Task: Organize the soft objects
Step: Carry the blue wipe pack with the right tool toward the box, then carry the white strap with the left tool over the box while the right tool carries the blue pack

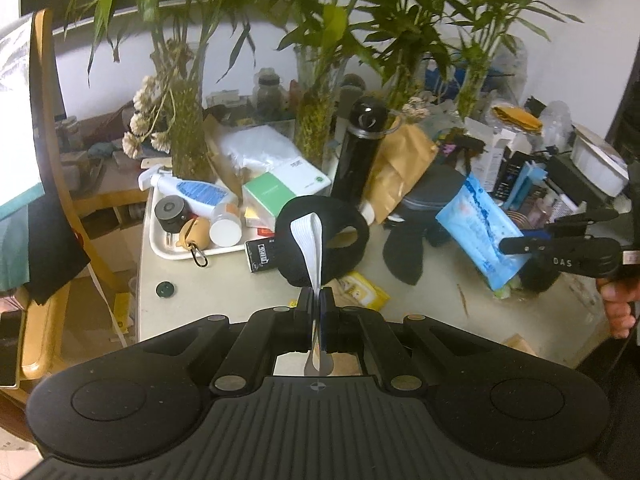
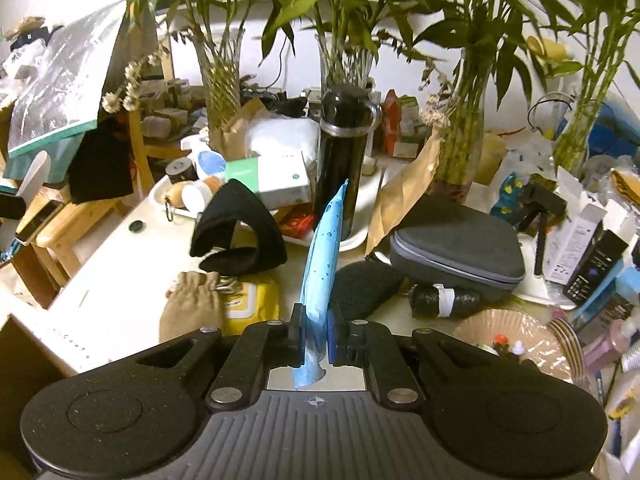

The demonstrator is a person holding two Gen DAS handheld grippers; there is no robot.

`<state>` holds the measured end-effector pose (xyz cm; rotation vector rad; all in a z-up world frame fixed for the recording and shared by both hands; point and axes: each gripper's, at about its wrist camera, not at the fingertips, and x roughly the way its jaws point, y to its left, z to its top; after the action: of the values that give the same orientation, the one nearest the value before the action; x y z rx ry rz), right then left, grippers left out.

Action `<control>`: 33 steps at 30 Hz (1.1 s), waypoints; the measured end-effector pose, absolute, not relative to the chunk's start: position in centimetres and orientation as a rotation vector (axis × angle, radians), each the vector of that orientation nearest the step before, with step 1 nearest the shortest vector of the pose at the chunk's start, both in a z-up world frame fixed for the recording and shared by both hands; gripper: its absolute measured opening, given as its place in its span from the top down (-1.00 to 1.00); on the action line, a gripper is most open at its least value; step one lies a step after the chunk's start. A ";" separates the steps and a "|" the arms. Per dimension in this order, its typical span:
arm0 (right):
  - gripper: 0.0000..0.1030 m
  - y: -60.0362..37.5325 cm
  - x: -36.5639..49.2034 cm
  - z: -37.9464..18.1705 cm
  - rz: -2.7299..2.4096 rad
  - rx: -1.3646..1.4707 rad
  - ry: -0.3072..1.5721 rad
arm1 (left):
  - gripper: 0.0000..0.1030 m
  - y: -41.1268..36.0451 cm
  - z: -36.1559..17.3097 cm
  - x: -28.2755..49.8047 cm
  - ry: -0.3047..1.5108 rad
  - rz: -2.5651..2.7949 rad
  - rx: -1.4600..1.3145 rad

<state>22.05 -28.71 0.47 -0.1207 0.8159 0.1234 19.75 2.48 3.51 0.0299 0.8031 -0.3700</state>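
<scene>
My left gripper [image 1: 320,300] is shut on the white elastic strap [image 1: 310,240] of a black padded eye mask [image 1: 320,236] and holds it above the desk; the mask also shows in the right wrist view [image 2: 240,236]. My right gripper [image 2: 314,318] is shut on a blue wet-wipes pack [image 2: 320,264], held edge-on and upright. In the left wrist view that pack [image 1: 478,236] hangs at the right from the right gripper [image 1: 508,245]. A black sock [image 1: 402,256] and a tan drawstring pouch [image 2: 192,308] lie on the desk.
The desk [image 1: 224,300] is crowded: a white tray [image 1: 168,246] of bottles at left, a black flask [image 1: 358,152], glass vases with bamboo [image 1: 316,120], a grey zip case [image 2: 456,244], a yellow wipes pack [image 2: 250,300], boxes at right. A wooden chair [image 1: 48,184] stands left.
</scene>
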 end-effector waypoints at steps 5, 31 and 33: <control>0.76 -27.9 18.6 3.3 0.152 -0.109 0.772 | 0.93 2.4 4.8 17.5 0.796 -0.366 0.029; 0.76 -22.6 5.8 4.1 0.280 -0.030 0.787 | 0.93 0.2 0.7 8.7 0.967 -0.413 0.040; 0.76 -22.4 5.4 3.2 0.277 -0.019 0.810 | 0.93 0.2 -0.4 8.7 1.006 -0.403 0.024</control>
<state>5.41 -22.35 3.18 -0.0191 0.8095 0.2767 8.73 0.16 -0.39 0.0237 1.0064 -0.4032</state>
